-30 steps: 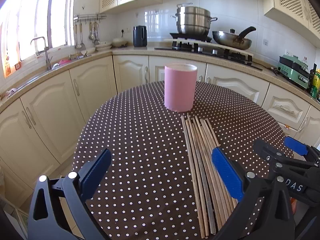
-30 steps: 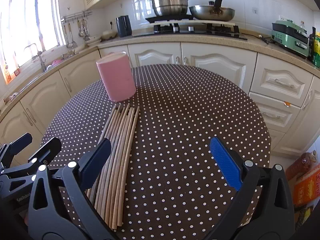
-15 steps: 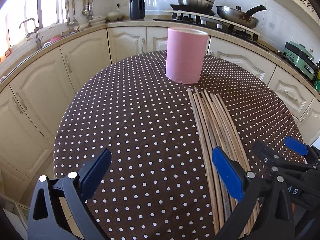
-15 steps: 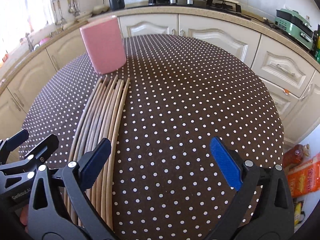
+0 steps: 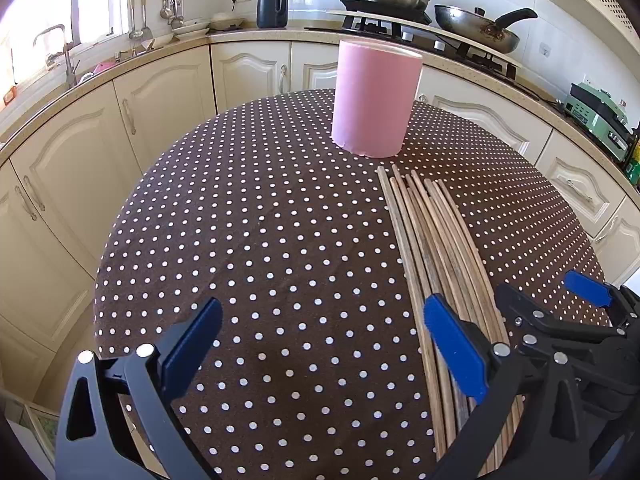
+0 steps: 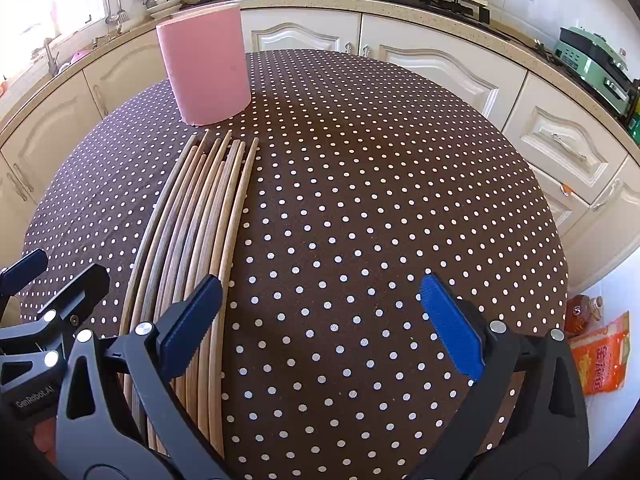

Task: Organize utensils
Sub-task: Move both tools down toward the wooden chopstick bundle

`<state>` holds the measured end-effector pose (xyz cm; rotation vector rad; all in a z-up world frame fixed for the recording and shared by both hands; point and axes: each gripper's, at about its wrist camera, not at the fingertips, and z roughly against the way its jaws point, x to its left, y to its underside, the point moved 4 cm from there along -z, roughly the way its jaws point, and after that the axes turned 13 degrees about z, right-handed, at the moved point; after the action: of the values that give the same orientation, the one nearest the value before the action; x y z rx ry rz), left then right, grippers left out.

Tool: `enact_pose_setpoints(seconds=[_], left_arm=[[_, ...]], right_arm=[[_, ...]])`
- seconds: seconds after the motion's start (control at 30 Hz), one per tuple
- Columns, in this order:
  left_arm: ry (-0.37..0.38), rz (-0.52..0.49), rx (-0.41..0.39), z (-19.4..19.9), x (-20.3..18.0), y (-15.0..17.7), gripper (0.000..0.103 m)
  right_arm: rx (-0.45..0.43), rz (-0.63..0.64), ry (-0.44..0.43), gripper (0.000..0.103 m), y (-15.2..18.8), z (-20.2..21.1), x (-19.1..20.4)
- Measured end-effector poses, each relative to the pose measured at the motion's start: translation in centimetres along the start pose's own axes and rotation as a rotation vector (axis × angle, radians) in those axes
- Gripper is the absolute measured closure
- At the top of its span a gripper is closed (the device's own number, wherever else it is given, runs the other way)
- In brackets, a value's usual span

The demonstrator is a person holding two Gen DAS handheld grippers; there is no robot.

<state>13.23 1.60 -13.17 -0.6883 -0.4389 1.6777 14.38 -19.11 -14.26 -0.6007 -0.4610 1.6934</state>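
round table under brown white-dotted cloth (image 6: 360,200). bundle of long wooden chopsticks (image 6: 200,216) lies flat, tips just short of the upright pink cylindrical holder (image 6: 204,64). left gripper (image 5: 320,344) spread wide, empty, above the cloth; right gripper (image 6: 320,312) likewise spread, empty. left gripper's body reads "genrobot.ai". orange packet (image 6: 600,356) on floor, print unreadable.

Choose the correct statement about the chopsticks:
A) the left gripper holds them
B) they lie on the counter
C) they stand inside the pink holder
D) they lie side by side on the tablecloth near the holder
D: the chopsticks lie flat on the dotted tablecloth, tips toward the pink holder.
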Motion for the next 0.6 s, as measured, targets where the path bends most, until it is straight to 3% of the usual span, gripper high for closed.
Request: enact_pose_setpoints(seconds=[0.6], left_arm=[[0.018, 0.004, 0.026, -0.54, -0.06, -0.11, 0.004]], right_arm=[[0.039, -0.018, 0.006, 0.006, -0.24, -0.97, 0.02]])
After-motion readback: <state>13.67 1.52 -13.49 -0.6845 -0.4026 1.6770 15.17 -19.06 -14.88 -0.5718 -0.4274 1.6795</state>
